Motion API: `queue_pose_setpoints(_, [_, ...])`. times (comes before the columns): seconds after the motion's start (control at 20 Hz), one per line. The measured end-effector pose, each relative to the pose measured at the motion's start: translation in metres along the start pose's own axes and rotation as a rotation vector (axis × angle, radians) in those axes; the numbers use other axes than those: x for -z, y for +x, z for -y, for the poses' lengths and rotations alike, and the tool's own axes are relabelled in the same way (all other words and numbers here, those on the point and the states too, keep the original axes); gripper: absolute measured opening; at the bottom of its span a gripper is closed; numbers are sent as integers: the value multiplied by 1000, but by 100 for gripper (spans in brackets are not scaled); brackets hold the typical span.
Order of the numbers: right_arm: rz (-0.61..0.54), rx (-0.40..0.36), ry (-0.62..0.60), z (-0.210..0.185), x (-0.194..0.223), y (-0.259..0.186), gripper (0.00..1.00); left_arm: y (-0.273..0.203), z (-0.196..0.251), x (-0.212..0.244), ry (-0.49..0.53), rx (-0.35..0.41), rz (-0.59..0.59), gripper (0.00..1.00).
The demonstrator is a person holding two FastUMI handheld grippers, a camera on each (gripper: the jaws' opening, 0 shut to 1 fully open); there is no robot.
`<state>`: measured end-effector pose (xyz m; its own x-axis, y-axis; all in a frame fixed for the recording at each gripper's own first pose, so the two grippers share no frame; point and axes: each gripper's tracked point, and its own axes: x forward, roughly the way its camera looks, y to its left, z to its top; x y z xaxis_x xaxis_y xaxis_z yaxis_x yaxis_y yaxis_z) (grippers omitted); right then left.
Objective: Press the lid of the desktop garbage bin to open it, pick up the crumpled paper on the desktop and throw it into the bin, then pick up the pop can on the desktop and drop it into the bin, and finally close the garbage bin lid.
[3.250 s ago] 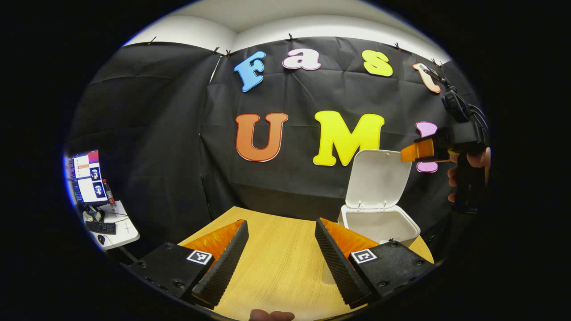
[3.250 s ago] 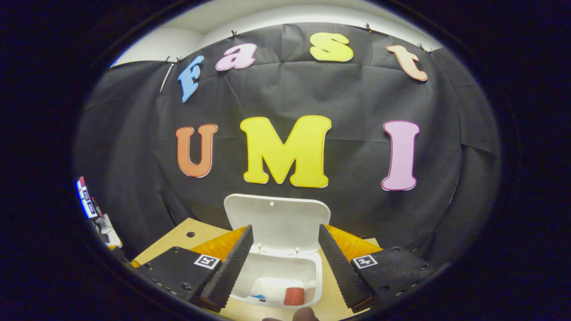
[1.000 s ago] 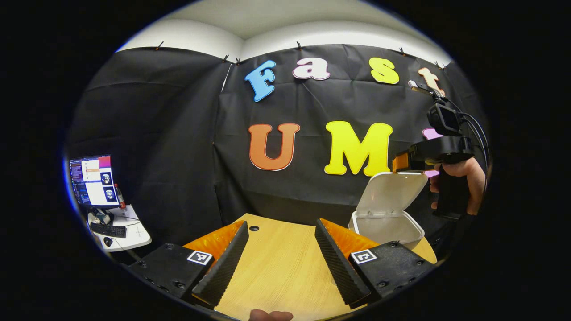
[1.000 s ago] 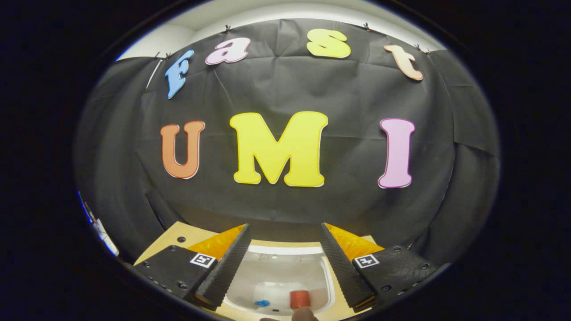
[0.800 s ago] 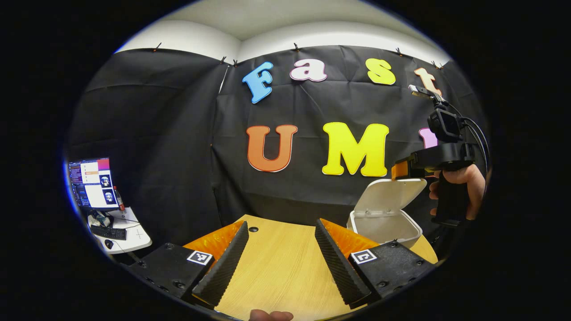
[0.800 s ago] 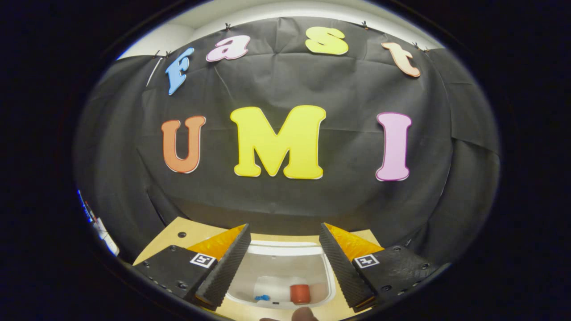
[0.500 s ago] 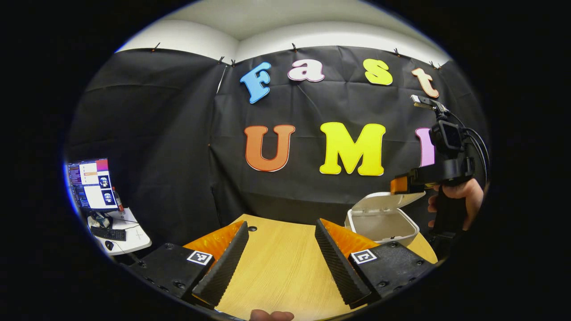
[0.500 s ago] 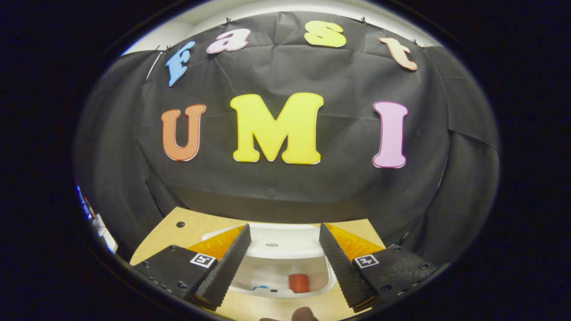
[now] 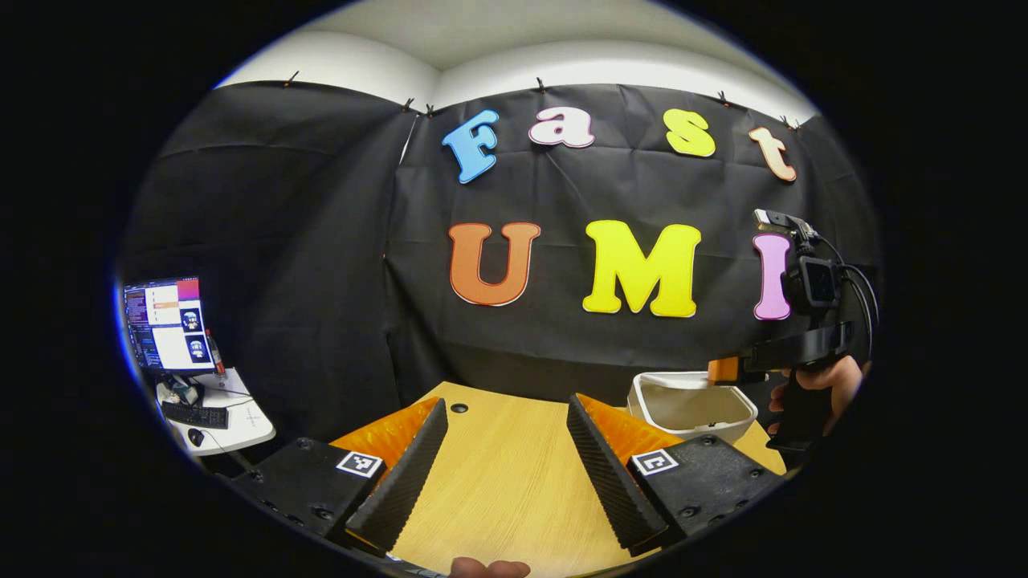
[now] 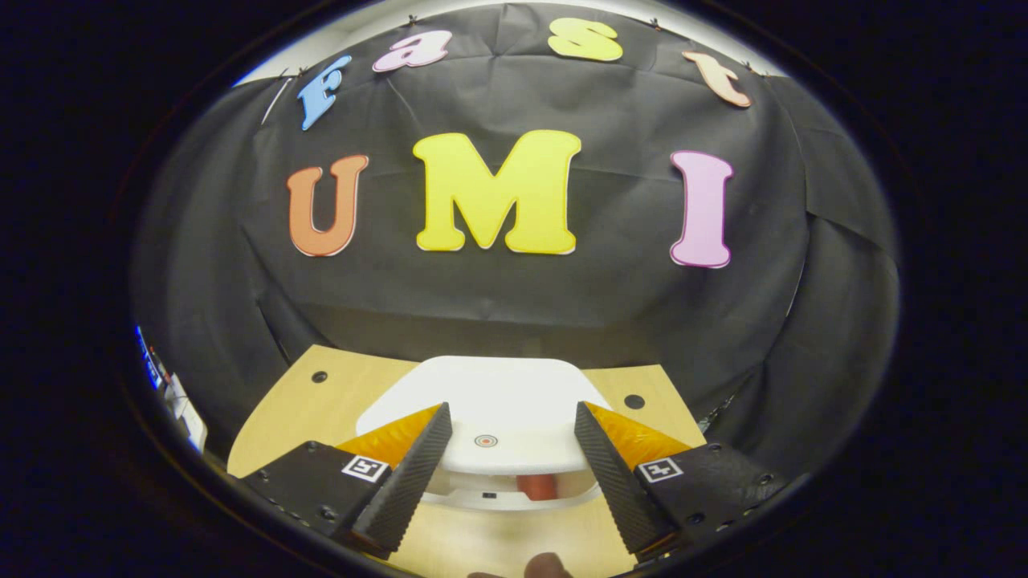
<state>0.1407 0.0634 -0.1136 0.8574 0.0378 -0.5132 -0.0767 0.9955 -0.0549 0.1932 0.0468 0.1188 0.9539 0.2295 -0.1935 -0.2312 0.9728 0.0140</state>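
Bin lid (image 10: 490, 401) is nearly shut, just ahead of the right gripper (image 10: 506, 474), whose fingers are spread with nothing held. Pop can (image 10: 536, 485) is glimpsed inside through the remaining gap. Final press-down is left. Left gripper (image 9: 502, 466) is held open, empty, over the desk (image 9: 498, 482).

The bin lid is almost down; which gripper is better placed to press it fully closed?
Right. The right gripper, open, sits directly over the lid, which shows a small gap at its front. The left gripper is open above bare table, beside the bin.
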Motion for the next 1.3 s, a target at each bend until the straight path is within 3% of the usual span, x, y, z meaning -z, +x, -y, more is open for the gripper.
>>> queue_pose_setpoints(0.75, [-135, -19, 4, -10, 51, 19, 95, 12, -10, 7, -10, -4, -13, 96])
queue_pose_setpoints(1.0, [-96, -39, 6, -13, 56, 22, 96, 21, -13, 9, -36, -5, -20, 97])
queue_pose_setpoints(1.3, [35, -21, -14, -12, 64, 24, 99, 25, 8, 2, -70, 57, -9, 96])
